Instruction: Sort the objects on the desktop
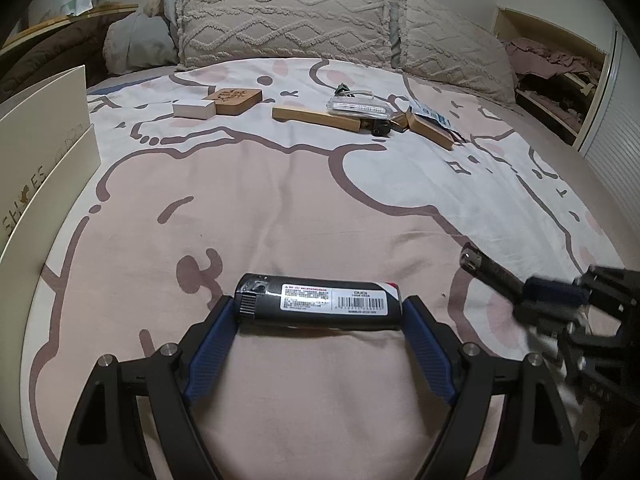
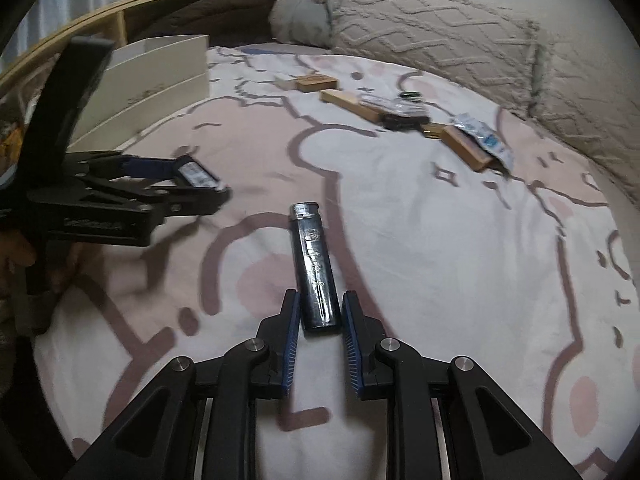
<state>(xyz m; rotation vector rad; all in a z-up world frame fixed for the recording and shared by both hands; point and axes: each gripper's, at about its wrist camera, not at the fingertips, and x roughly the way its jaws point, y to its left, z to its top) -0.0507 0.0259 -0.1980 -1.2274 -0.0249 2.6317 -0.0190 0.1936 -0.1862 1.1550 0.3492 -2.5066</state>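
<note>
— Blue-padded jaws of the left gripper (image 1: 320, 302) are seen at 6 o'clock in the left wrist view, clamped on the two ends of a labelled lighter (image 1: 316, 300), which is held crosswise above the bed sheet (image 1: 280, 200).

— Is the same grip shown from the right wrist?

— It is, at 9 o'clock, but blurred; only a strip of the white label can be made out there, while the barcode is read from the left wrist alone.

— And the right gripper (image 2: 320, 296)?

— Its jaws are nearly together, closed on the lower end of a dark lighter (image 2: 314, 256), which is pointed toward 12 o'clock with its metal cap farthest from the camera. In the left wrist view this gripper is cut off at 4 o'clock and smeared, so the grip cannot be judged there; only the cap end is seen sticking out.

— What is laid farther off?

— Toward 12 and 1 o'clock, a white box (image 1: 194, 109) is set against a square wooden block (image 1: 234, 100); a clear case (image 1: 358, 106) is rested on a long wooden block (image 1: 316, 118); a blue-and-white sachet (image 1: 434, 116) is draped over a further wooden piece. A small dark thing between them cannot be identified.

— Anything at the edges?

— A cream box (image 1: 44, 136) at 9 o'clock is cut off; part of its lettering is lost. Pillows (image 1: 284, 12) are propped behind.
</note>
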